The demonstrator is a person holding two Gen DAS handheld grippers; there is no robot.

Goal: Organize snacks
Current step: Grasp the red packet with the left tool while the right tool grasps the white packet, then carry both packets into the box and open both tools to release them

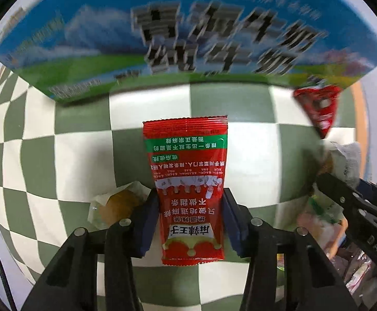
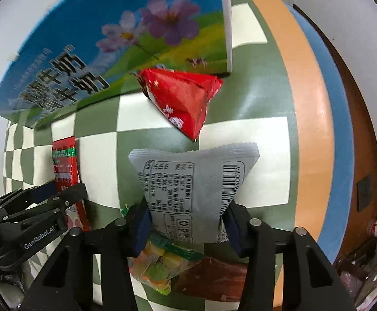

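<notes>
Pinching a red sachet (image 1: 191,194), the left gripper (image 1: 191,223) hangs over the checkered tabletop (image 1: 79,153) (right gripper (image 2: 188,220) clamps a grey packet (image 2: 196,184)).

Table w/ green-and-cream checked cloth (image 1: 85,155), big blue-and-green printed carton (image 1: 188,33) standing at back, red triangular foil packet (image 2: 186,98) just in front, clear-wrapped brown bun (image 1: 116,204), pile of mixed snack packs (image 2: 167,267) near edge

Domestic room. Indicators: a counter (image 2: 261,103) covered with a green-and-white checked cloth, a printed milk carton (image 2: 110,39) at upper left, white walls, a wall socket (image 2: 364,194) and wooden furniture (image 2: 354,119) at right.
</notes>
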